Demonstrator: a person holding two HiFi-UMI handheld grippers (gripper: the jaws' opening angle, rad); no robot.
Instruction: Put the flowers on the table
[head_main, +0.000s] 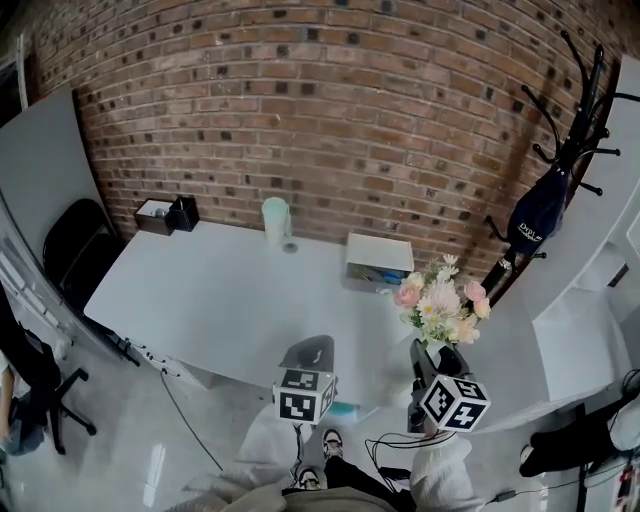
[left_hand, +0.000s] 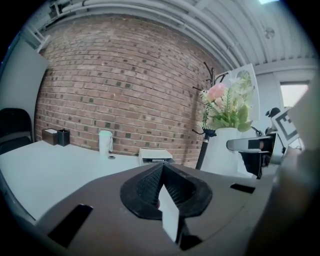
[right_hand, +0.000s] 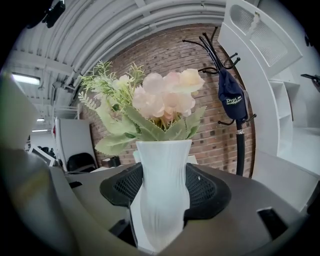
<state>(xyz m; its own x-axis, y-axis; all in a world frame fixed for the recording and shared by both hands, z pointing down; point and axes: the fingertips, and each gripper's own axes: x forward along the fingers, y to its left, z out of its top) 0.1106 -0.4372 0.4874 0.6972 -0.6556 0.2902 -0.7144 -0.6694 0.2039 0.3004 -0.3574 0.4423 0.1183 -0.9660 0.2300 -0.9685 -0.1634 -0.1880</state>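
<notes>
The left gripper (head_main: 312, 346) is hanging nearest the person, at 9 o'clock of the right one. Its jaws are pressing together with nothing between them, so it is taking no part. The right gripper (right_hand: 162, 202) is doing the work: its jaws are closing narrowly on the waist of the white ribbed vase (right_hand: 163, 167). The vase is standing upright, its long axis running from 6 to 12 o'clock in the right gripper view. The flowers (right_hand: 161, 102), pink and cream blooms with green sprigs, are spreading out above the rim.

In the head view the flowers (head_main: 440, 300) are sitting at 12 o'clock of the right gripper (head_main: 428, 362), over the near right end of the white surface (head_main: 220, 290). The vase's foot is hiding behind the gripper, so I cannot tell whether it is touching the surface or hovering just above it.

Judging from this, the coming move is turning on a straight drop along the vase's own axis, with the near edge lying just under the jaws. A set-down slightly farther in looks safer. The widest open room is lying at 10 o'clock of the flowers.

A white box (head_main: 378, 262) is resting near the flowers at 11 o'clock. A pale cup (head_main: 275, 220) and a black holder (head_main: 183, 212) are standing well apart along the far edge. A coat stand (head_main: 570, 130) is rising at 2 o'clock against the brick wall (head_main: 320, 90).
</notes>
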